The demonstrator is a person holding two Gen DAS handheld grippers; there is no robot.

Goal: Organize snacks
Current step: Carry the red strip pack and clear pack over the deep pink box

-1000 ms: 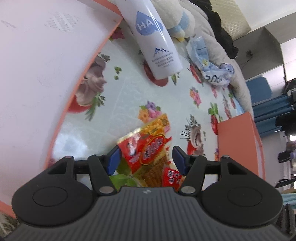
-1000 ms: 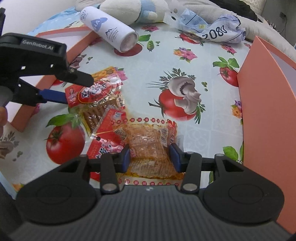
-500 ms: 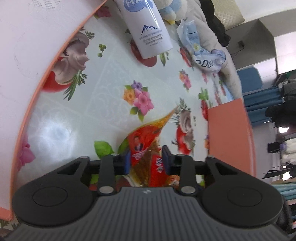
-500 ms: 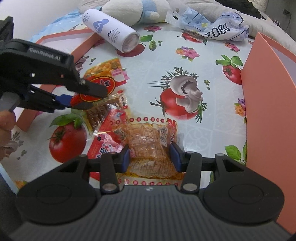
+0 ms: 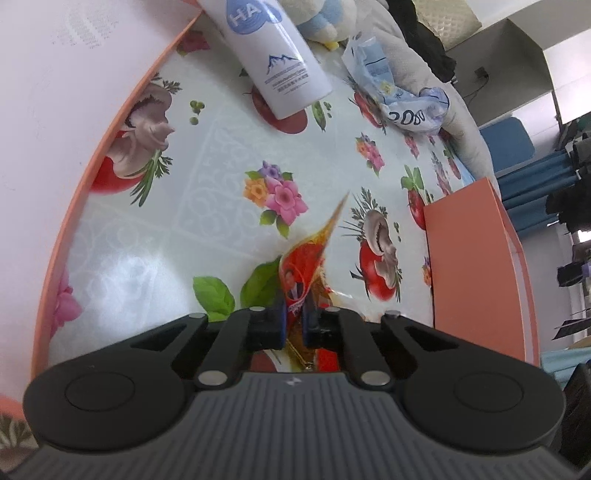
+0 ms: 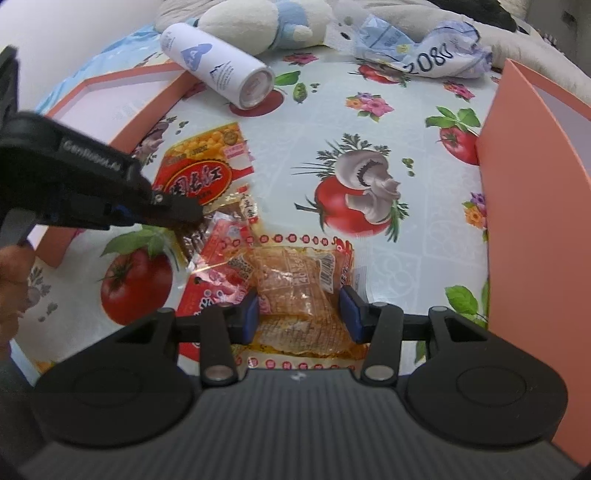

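Note:
Several snack packets lie together on the flowered tablecloth (image 6: 369,122). My left gripper (image 5: 293,314) comes in from the left in the right wrist view (image 6: 184,214). Its jaws are closing and pinch the lower edge of a red and yellow snack packet (image 5: 308,258), which curls up on edge; the same packet (image 6: 207,173) shows corn and red lettering. My right gripper (image 6: 300,314) holds a clear orange snack packet (image 6: 295,280) between its blue pads, touching both sides. Beside it lie a red packet (image 6: 214,280) and a brown packet (image 6: 195,236).
A white bottle (image 6: 218,70) lies on its side at the back. A shallow orange box (image 5: 74,110) fills the left; another orange box (image 6: 535,221) stands on the right. A crumpled blue-white bag (image 6: 424,48) and a plush toy (image 6: 258,22) sit at the far edge.
The left jaws have come together from wide apart onto the red and yellow packet, which has folded up on edge. The right gripper has stayed put.

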